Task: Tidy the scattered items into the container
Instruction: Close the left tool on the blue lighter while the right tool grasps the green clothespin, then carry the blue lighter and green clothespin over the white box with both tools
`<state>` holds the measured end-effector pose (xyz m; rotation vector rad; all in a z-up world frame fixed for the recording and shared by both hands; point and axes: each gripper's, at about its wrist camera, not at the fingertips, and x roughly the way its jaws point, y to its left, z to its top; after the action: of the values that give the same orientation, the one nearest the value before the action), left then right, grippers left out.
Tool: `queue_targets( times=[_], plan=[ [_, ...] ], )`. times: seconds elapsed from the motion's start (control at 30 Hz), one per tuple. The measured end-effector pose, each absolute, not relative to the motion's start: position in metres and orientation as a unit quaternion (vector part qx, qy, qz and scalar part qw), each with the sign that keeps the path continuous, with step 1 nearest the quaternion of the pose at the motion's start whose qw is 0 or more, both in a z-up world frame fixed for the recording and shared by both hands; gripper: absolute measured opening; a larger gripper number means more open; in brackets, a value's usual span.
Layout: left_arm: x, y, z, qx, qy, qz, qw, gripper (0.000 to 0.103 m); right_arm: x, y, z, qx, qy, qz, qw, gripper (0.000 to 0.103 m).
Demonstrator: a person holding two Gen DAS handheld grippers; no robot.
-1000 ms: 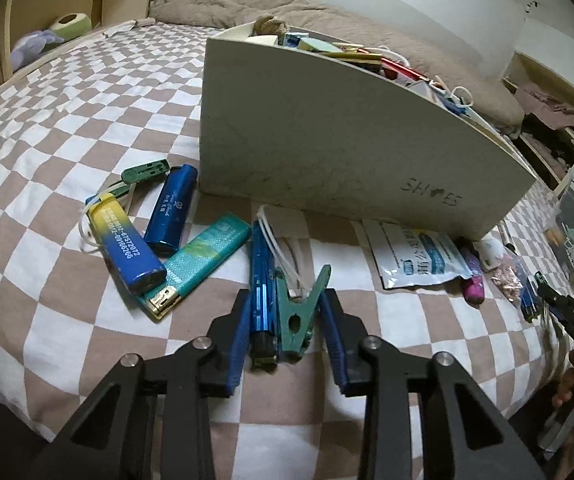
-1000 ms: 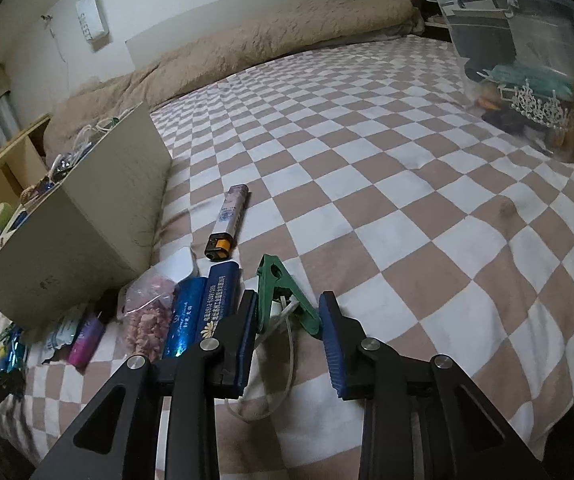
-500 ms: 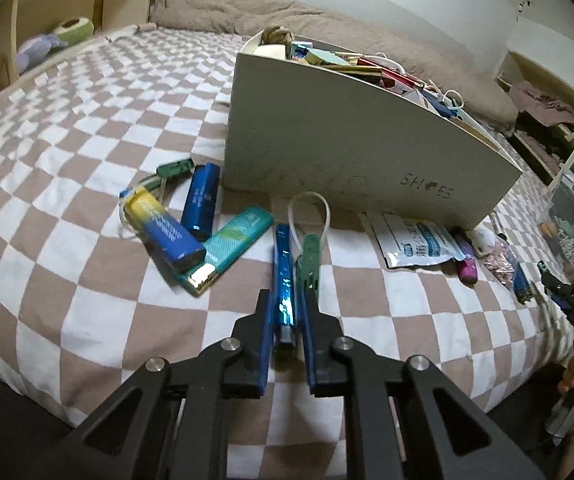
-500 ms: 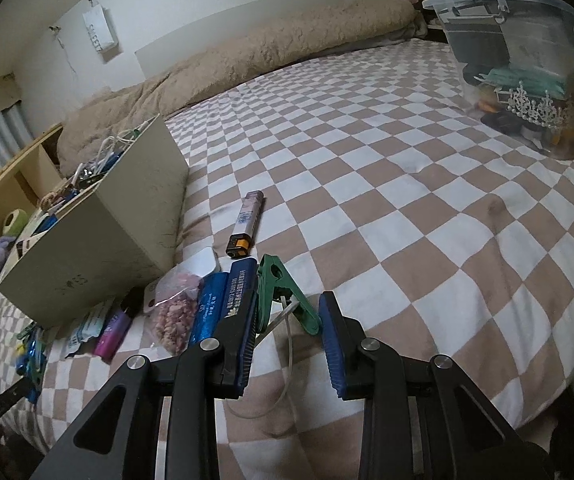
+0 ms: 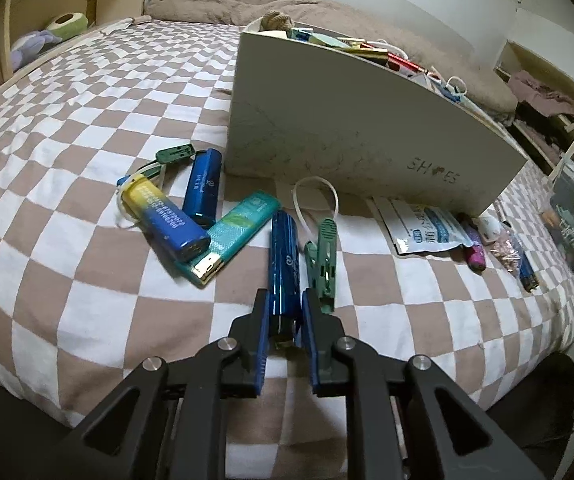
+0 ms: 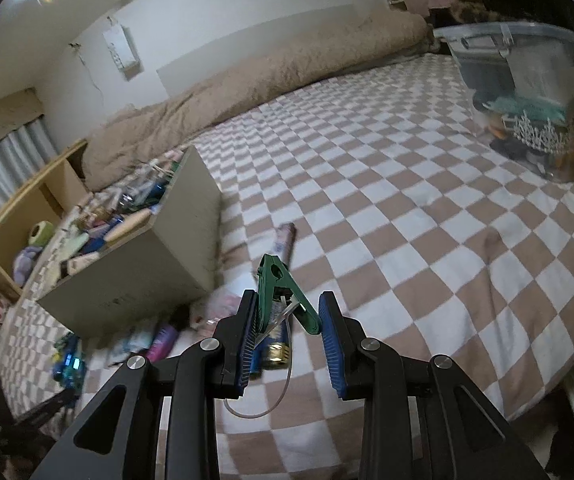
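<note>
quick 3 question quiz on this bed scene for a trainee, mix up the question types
1. True or false: the left gripper has its fingers shut on the dark blue lighter.
2. Multiple choice: what does the right gripper hold? A) a pink tube B) the green plastic clothespin with a white cord C) nothing
3. Fill in: the word printed on the side of the beige cardboard box begins with the letters ___.

Key: 1 true; 2 B; 3 SH. In the left wrist view, a second green clothespin lies on the checked bedspread, just outside the fingers.
</note>
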<state>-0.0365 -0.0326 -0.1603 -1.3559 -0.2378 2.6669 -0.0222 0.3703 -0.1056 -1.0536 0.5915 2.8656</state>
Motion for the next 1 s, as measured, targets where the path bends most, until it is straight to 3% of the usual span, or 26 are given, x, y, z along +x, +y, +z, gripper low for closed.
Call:
queue_targets(
  times=[0.1,0.23,0.37,0.43,0.6,1.0],
  plan=[
    [-0.045,-0.028,-0.16,-0.45,-0.067,0.888,0.071,0.022,-0.021,0.365,-0.097,-0.332,0.185,0.925,0.008,0.032],
    [-0.059,-0.026,-0.159,-0.449,-0.064,0.888,0.075,0.038,-0.02,0.361,-0.089,-0.326,0.181,0.928,0.001,0.032],
    [-0.07,-0.026,-0.161,-0.453,-0.07,0.885,0.079,0.036,-0.02,0.356,-0.089,-0.328,0.179,0.928,-0.004,0.032],
    [-0.072,-0.024,-0.162,-0.456,-0.063,0.884,0.078,0.022,-0.021,0.354,-0.09,-0.331,0.178,0.927,-0.006,0.032],
    [-0.066,-0.017,-0.162,-0.453,-0.033,0.887,0.082,0.022,-0.022,0.349,-0.093,-0.337,0.177,0.925,-0.012,0.032],
    [-0.043,-0.034,-0.14,-0.438,-0.066,0.892,0.089,0.022,-0.021,0.335,-0.083,-0.331,0.169,0.928,-0.03,0.032]
  ],
)
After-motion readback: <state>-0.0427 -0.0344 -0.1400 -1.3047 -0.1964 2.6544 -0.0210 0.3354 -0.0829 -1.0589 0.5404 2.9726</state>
